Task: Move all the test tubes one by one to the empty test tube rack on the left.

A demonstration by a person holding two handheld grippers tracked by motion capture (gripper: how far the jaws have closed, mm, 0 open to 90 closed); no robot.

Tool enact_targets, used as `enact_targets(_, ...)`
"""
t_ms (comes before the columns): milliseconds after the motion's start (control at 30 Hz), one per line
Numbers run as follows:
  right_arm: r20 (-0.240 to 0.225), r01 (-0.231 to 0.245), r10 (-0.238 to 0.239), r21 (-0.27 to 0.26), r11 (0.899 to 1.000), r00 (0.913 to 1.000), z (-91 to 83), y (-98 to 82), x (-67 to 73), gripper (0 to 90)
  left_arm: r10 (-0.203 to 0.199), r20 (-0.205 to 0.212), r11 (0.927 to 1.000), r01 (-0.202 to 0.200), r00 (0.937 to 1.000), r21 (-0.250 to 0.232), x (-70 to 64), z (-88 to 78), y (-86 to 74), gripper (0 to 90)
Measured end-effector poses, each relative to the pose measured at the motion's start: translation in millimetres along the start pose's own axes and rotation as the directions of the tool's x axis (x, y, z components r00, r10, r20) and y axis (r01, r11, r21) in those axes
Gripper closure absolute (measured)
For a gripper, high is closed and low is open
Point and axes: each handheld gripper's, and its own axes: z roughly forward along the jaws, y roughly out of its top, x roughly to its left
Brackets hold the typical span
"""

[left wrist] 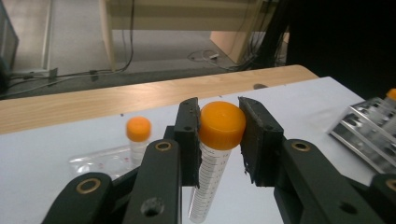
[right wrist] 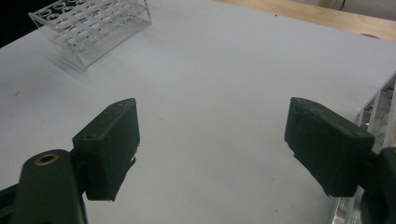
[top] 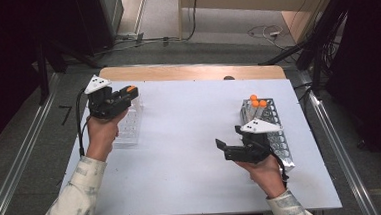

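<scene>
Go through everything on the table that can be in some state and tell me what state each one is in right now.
left hand-held gripper: shut on the orange-capped tube
orange-capped tube: capped, held at its cap, hanging above the table
right hand-held gripper: open, nothing between its pads
clear rack: standing on the table, holes look empty
metal rack: holds three orange-capped tubes at its far end
second tube: capped, upright
</scene>
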Motion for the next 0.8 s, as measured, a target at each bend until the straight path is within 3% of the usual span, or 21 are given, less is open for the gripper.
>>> enact_targets(267,0.001,-0.007,0.007,-0.003,1.000,1.0000,-0.3,-0.4,-1.9,16.6,-0.020,-0.053,0.9997,0.019,0.9984,-0.018,16.7,10.6,3.7,70.0)
enact_targets(800,0.003,-0.014,0.014,-0.007,1.000,0.9999,-2.5,-0.8,-4.4,17.2,-0.026,-0.094,0.9997,0.026,0.9952,-0.001,25.9,30.5,6.1,70.0)
